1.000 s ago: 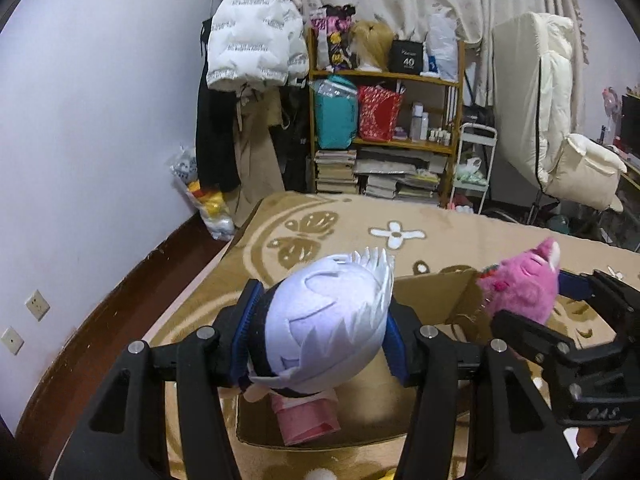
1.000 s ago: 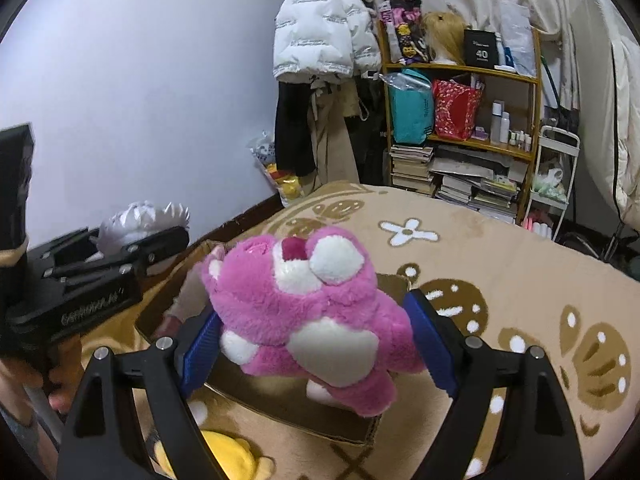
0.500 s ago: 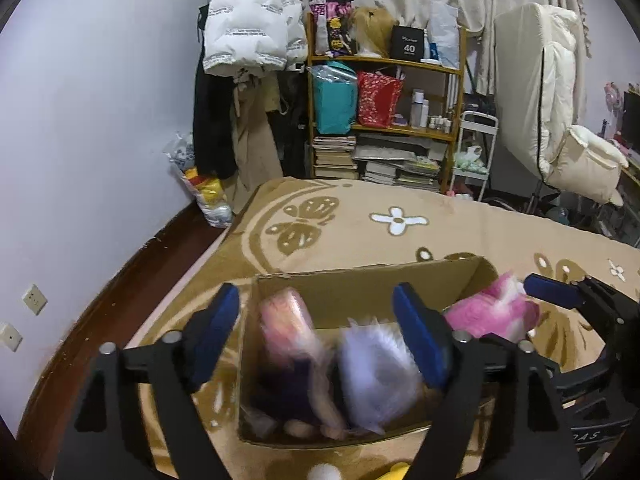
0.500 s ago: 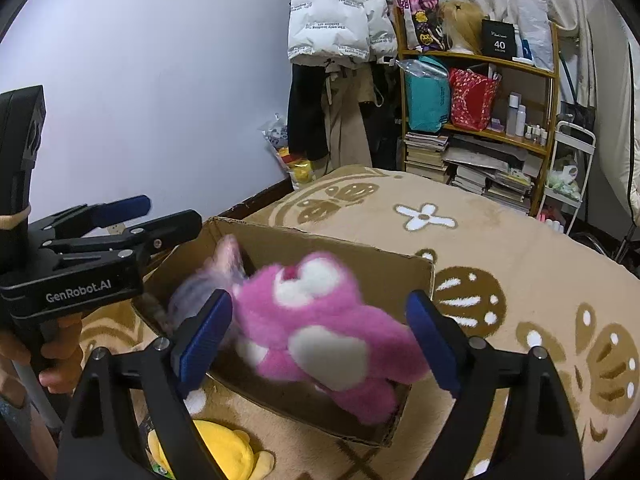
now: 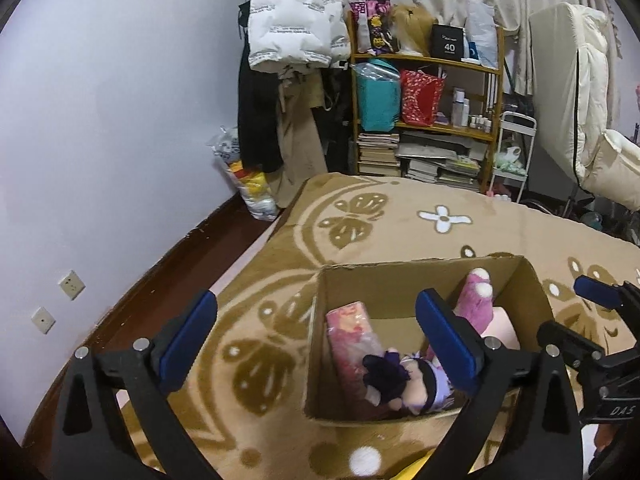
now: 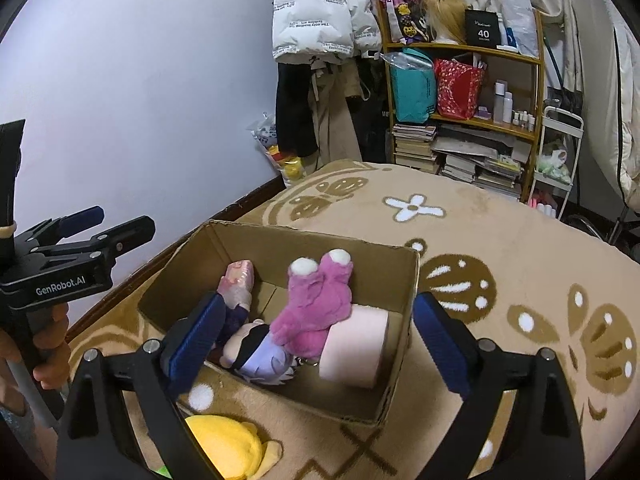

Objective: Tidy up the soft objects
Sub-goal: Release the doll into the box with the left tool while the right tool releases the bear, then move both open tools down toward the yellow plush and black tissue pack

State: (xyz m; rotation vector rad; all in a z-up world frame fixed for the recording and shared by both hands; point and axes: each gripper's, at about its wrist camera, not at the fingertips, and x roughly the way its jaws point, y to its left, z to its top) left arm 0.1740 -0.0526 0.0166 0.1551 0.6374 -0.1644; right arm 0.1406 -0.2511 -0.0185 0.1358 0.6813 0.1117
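Note:
An open cardboard box stands on the patterned rug. Inside lie a pink plush bear, a white-haired doll in purple, a pink packet and a pale pink roll. My left gripper is open and empty above the box's left side. My right gripper is open and empty above the box. A yellow plush lies on the rug in front of the box.
A shelf with bags, books and bottles stands at the back, next to hanging coats. A bag of toys leans on the left wall. A white chair is at the right. The rug stretches beyond the box.
Both grippers opened and let go. The doll and the pink bear dropped into the box and now lie inside it.

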